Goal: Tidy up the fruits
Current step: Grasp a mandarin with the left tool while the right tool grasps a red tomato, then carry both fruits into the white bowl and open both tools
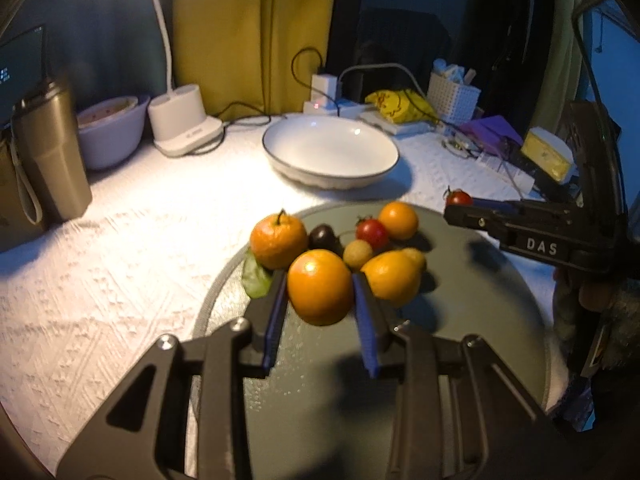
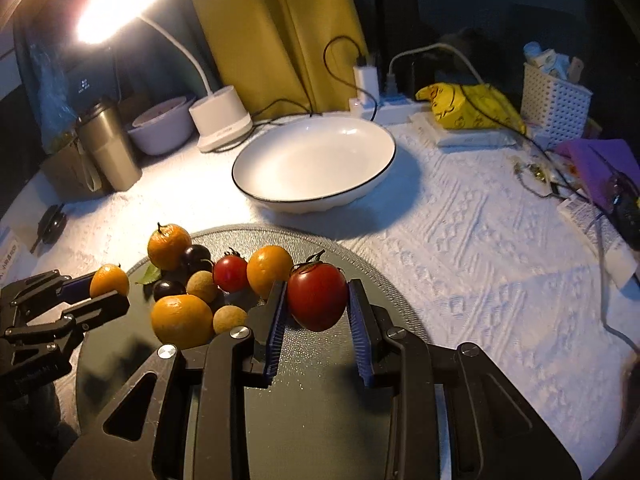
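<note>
A small orange (image 1: pixel 320 288) is pinched between the blue pads of my left gripper (image 1: pixel 320 284), which is shut on it just above the dark round mat (image 1: pixel 480 312). My right gripper (image 2: pixel 318 300) is shut on a red tomato (image 2: pixel 318 296), also over the mat (image 2: pixel 320 420). Each gripper shows in the other view: the right gripper (image 1: pixel 456 206) with its tomato (image 1: pixel 459 199), the left gripper (image 2: pixel 108 290) with its orange (image 2: pixel 109 280). On the mat lie a stemmed tangerine (image 1: pixel 278 240), a cherry tomato (image 1: pixel 372 232), dark fruits, longans and more oranges. An empty white bowl (image 1: pixel 332 148) (image 2: pixel 312 160) stands beyond.
At the back left are a white desk lamp base (image 1: pixel 184 120), a metal tumbler (image 1: pixel 50 152) and a lilac bowl (image 1: pixel 112 132). A power strip with cables (image 2: pixel 384 104), a yellow bag (image 2: pixel 472 108), a white basket (image 2: pixel 554 104) and purple items (image 2: pixel 600 164) crowd the back right.
</note>
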The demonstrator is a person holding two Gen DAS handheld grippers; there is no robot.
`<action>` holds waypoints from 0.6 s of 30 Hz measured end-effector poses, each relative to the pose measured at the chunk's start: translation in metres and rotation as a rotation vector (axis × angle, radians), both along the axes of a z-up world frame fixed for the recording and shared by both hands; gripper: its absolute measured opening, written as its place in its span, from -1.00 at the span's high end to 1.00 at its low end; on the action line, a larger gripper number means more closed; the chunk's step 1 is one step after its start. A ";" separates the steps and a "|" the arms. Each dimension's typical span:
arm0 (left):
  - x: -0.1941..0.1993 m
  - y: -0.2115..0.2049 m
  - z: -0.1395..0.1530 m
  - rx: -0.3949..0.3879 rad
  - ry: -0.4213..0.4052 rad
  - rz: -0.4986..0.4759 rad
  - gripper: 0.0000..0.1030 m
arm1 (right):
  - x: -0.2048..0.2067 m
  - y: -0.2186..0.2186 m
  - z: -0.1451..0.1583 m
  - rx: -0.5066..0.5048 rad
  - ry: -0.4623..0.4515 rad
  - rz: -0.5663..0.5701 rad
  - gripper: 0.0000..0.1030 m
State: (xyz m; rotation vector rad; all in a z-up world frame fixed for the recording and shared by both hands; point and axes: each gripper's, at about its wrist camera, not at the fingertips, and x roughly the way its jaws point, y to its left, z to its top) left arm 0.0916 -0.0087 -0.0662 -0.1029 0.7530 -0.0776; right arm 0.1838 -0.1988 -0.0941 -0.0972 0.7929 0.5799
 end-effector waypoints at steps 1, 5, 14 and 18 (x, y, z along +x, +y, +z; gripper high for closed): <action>0.000 0.000 0.003 0.001 -0.008 -0.001 0.35 | -0.002 -0.002 0.002 0.003 -0.006 -0.002 0.38; 0.001 -0.004 0.014 0.008 -0.037 -0.010 0.35 | -0.006 -0.008 0.013 0.014 -0.034 -0.007 0.38; 0.028 -0.006 0.031 0.008 -0.076 -0.047 0.35 | 0.006 -0.015 0.030 0.025 -0.087 -0.008 0.38; 0.048 -0.004 0.032 -0.005 -0.076 -0.064 0.35 | 0.020 -0.012 0.033 0.024 -0.106 -0.002 0.38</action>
